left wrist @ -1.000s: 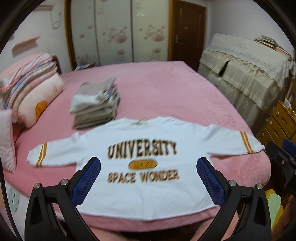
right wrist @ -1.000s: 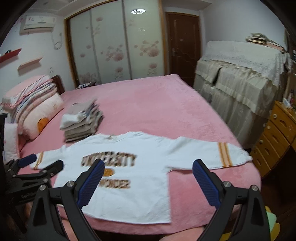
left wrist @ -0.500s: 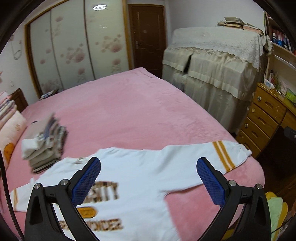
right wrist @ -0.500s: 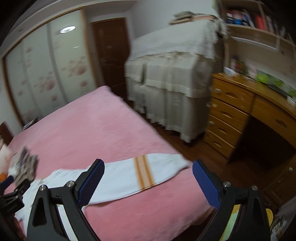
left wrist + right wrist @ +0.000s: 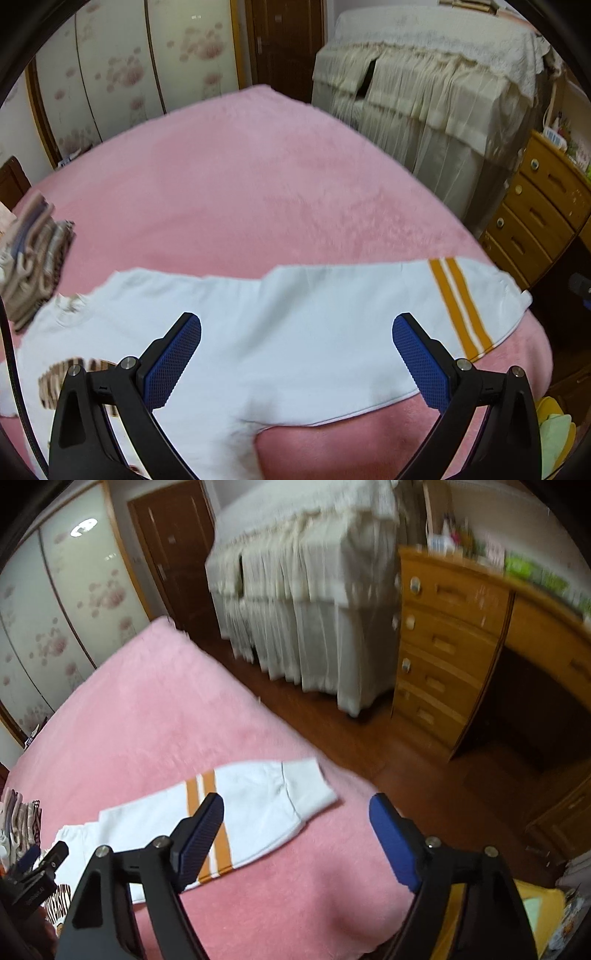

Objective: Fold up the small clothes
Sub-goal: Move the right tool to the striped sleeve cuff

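Observation:
A small white sweatshirt (image 5: 303, 332) with brown lettering lies flat on the pink bed (image 5: 240, 184). Its right sleeve (image 5: 258, 801), with two orange stripes, reaches toward the bed's right edge. My left gripper (image 5: 297, 332) hovers open over the sleeve near the armpit, with nothing between its fingers. My right gripper (image 5: 297, 812) hangs over the striped cuff end of the sleeve; its jaws are closing, still wide apart, and the pads do not press on the cloth. The left gripper's tip (image 5: 40, 856) shows at the lower left of the right wrist view.
A stack of folded clothes (image 5: 33, 258) sits on the bed at the left. Right of the bed stand a cloth-covered piece of furniture (image 5: 306, 590) and a wooden chest of drawers (image 5: 443, 646) over a dark wood floor. A wardrobe with flowered doors (image 5: 147, 66) stands behind.
Both grippers swung right and down from the sweatshirt's front to its right sleeve. The right gripper's fingers now stand a little closer together.

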### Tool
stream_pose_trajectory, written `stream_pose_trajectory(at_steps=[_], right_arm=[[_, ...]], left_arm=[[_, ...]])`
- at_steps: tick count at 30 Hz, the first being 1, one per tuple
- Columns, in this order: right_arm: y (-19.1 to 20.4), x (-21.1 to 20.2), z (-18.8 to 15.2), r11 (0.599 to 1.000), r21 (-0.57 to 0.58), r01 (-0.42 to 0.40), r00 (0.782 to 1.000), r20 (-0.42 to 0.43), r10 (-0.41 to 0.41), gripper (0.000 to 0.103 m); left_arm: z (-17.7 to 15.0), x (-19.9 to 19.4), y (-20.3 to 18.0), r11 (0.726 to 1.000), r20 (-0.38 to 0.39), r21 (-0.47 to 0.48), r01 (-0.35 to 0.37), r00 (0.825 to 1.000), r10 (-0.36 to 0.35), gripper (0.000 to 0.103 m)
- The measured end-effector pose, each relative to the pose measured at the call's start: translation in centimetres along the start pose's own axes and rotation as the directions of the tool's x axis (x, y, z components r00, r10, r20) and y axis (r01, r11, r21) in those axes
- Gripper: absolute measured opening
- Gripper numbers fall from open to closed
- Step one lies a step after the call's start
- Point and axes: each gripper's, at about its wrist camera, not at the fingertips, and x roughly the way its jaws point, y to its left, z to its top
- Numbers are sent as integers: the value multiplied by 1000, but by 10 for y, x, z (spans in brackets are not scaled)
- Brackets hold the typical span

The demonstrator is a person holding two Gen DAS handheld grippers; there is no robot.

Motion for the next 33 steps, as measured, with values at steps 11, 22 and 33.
stream_pose_trajectory(at_steps=[11,22,33], right_arm=[[-20,85,-32,994,85,-61,983,-168,75,68],[-25,114,-25,976,161,-146,975,-146,170,22],[30,21,-7,968,12,-251,967,36,250,19]], left_arm=[[-26,71,-34,1000,-110,-21,16,994,-18,103],[-21,90,-66,997,-149,10,80,986,-77,80],[-7,34,-50,991,-122,-17,131,984,-132,50]])
